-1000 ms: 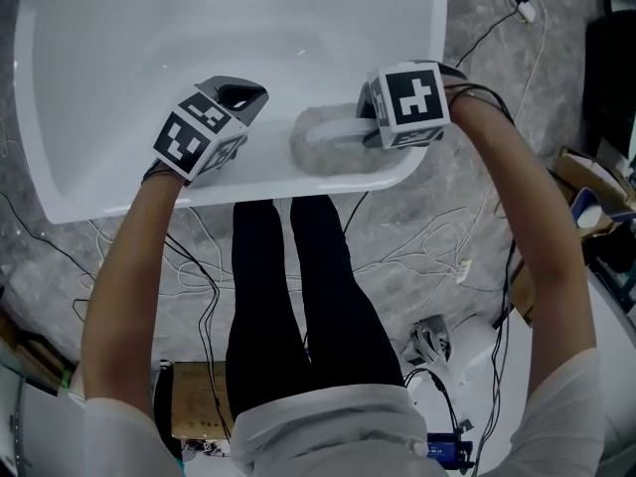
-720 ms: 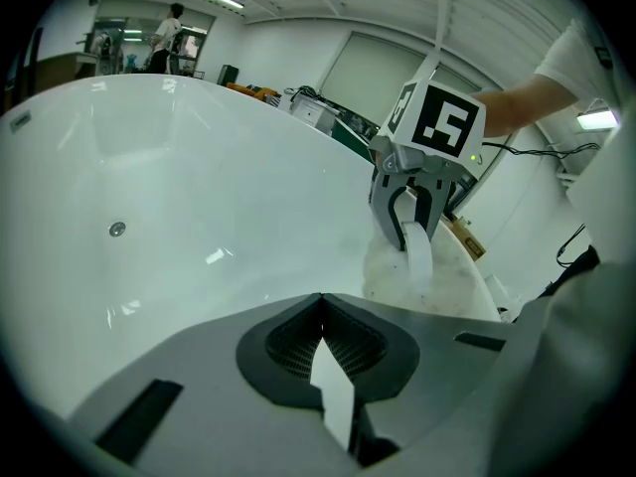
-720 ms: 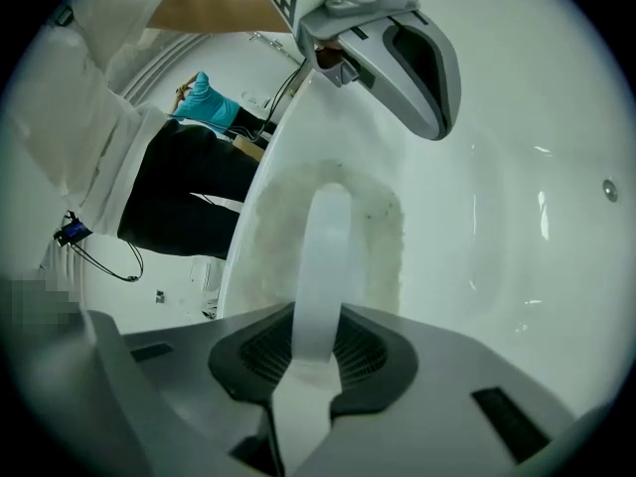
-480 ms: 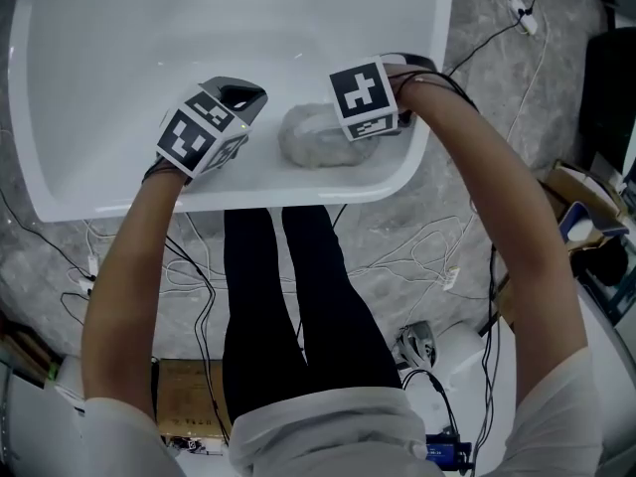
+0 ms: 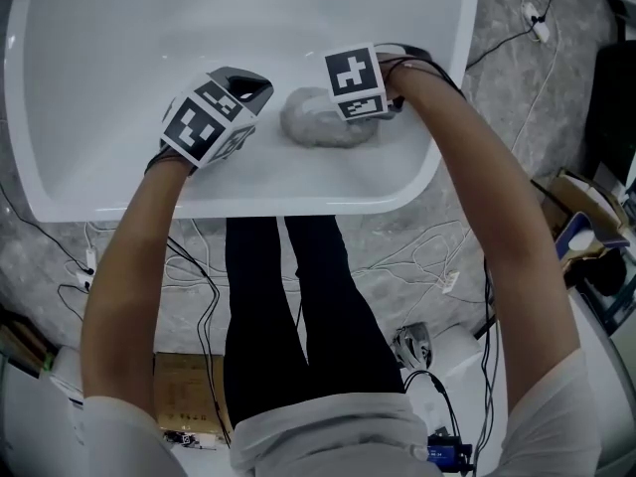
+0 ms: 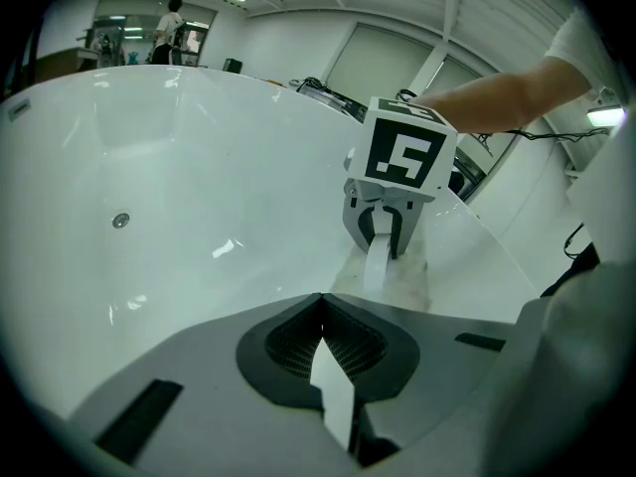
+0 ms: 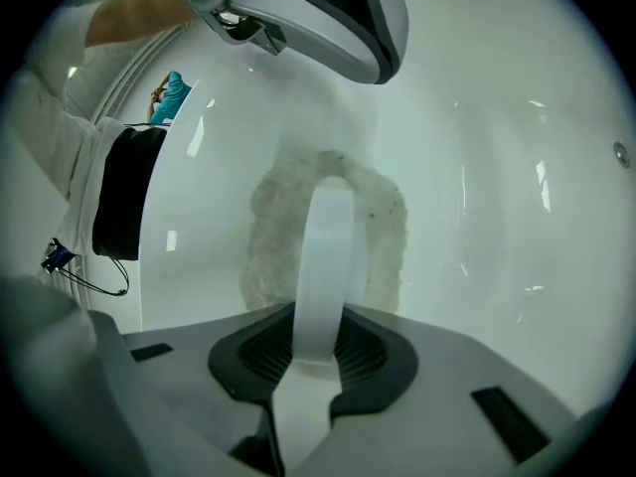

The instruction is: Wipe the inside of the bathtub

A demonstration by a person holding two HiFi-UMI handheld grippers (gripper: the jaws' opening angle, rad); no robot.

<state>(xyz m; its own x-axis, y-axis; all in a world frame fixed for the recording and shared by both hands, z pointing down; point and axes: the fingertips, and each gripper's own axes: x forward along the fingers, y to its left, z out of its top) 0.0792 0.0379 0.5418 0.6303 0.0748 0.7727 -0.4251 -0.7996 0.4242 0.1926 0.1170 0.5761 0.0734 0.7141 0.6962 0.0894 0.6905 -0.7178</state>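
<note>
Right gripper [image 7: 316, 341] is clamped on the white strap of the fuzzy pad [image 5: 316, 119], which is pressed against the bathtub [image 5: 109, 58] inner wall near the person's side. Left gripper [image 5: 250, 89] is closed on nothing, just beside it. Looks mid-wipe to me, with most of the tub probably left. No brands or readable text anywhere.

The cloth [image 5: 316, 122] lies inside the bathtub [image 5: 248, 205], on its near wall. The right hand-held gripper [image 7: 313, 346] is on the cloth. The left hand-held gripper [image 6: 323, 351] sits just left of it. Cables [image 5: 417, 251] lie on the floor [image 5: 517, 117] beside the tub.
</note>
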